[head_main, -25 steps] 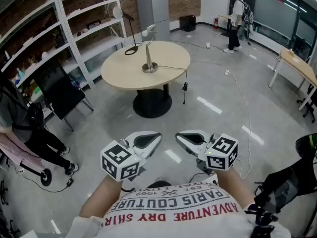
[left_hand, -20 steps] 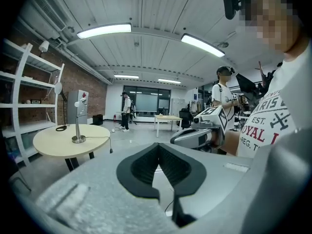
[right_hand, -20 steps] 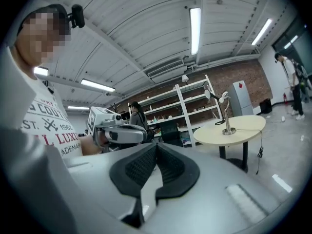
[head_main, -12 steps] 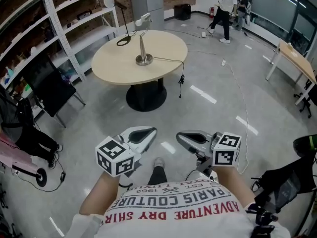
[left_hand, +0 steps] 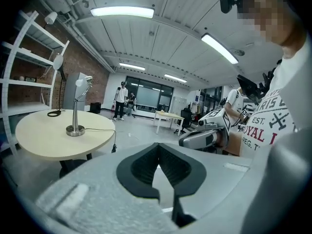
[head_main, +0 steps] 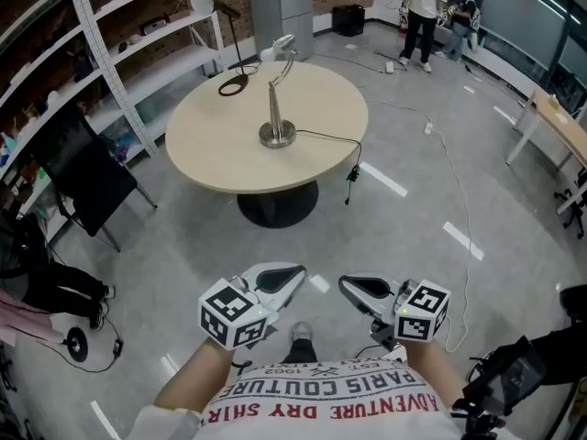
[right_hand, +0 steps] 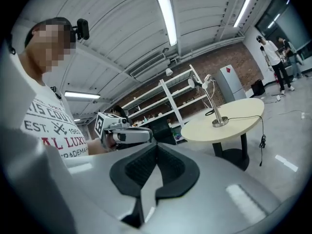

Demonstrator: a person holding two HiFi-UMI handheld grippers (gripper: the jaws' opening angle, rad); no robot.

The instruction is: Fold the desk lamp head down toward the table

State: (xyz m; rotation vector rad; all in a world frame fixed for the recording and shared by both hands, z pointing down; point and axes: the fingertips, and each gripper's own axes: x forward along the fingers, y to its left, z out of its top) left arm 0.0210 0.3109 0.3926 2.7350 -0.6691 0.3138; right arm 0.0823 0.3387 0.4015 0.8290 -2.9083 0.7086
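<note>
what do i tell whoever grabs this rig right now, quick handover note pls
Grippers: the left gripper and the right gripper are both shut and empty. They are held side by side in front of the person, well short of the table.
Things: the desk lamp stands upright near the middle of the round table. Its cable runs off the table edge, and the lamp head is raised at the top of the stem.
Done: nothing, the lamp is untouched.
Left: step up to the table, open a gripper, take the head and fold it down toward the tabletop. It is probably worth steadying the base with the other gripper.
</note>
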